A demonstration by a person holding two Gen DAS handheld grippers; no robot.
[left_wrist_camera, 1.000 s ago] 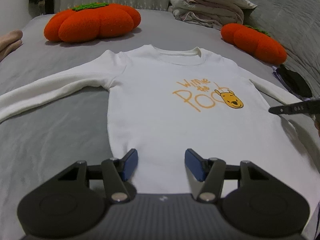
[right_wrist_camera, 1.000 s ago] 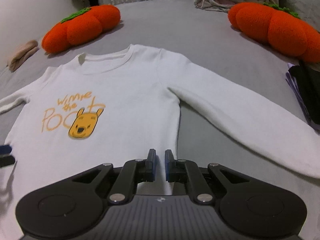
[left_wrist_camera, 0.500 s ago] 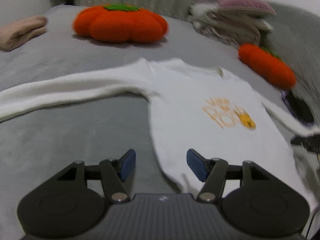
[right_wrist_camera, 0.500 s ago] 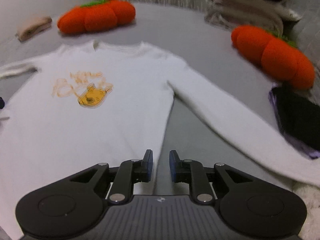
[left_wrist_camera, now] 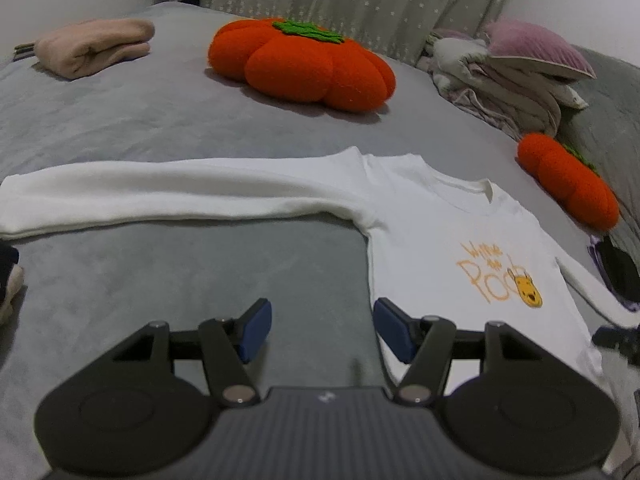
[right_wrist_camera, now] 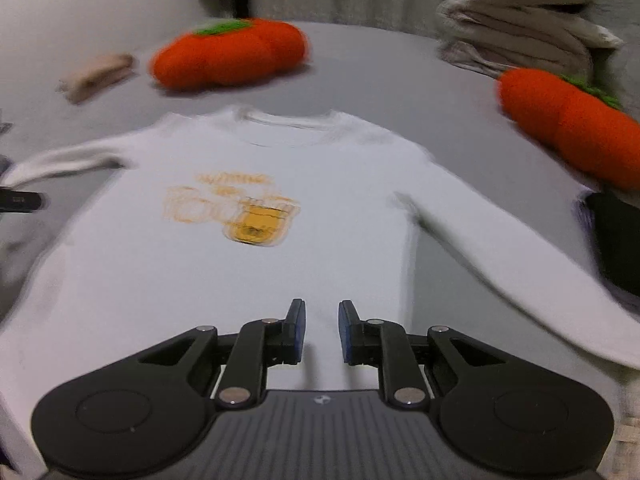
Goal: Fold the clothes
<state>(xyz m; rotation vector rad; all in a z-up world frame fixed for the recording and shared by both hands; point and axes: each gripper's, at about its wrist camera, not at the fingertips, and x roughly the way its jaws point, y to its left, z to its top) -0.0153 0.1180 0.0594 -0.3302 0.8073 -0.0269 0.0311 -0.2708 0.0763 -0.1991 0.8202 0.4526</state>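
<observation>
The white sweatshirt (left_wrist_camera: pixel 432 248) lies face up and flat on the grey bed (left_wrist_camera: pixel 168 120), both sleeves stretched out to the sides, nothing folded yet. To my eye the step in hand is taking hold of a sleeve for the first fold. To do it well, the left gripper (left_wrist_camera: pixel 322 330) should travel ahead and to its left, out to the cuff end of the long sleeve (left_wrist_camera: pixel 152 196), pinch both layers there, lift only a little, and lay the sleeve across the chest without dragging the body out of square. That gripper hangs over bare bedding with the sweatshirt's side edge just to its right; its jaws stand about half spread, holding and touching nothing. The right gripper (right_wrist_camera: pixel 322 332) hovers above the lower body of the sweatshirt, with the other sleeve (right_wrist_camera: pixel 520 256) running off ahead and to its right; its jaws have just been parting to a narrow gap, with no cloth between them. Two orange pumpkin cushions (left_wrist_camera: pixel 300 64) sit well beyond, clear of the fold.
</observation>
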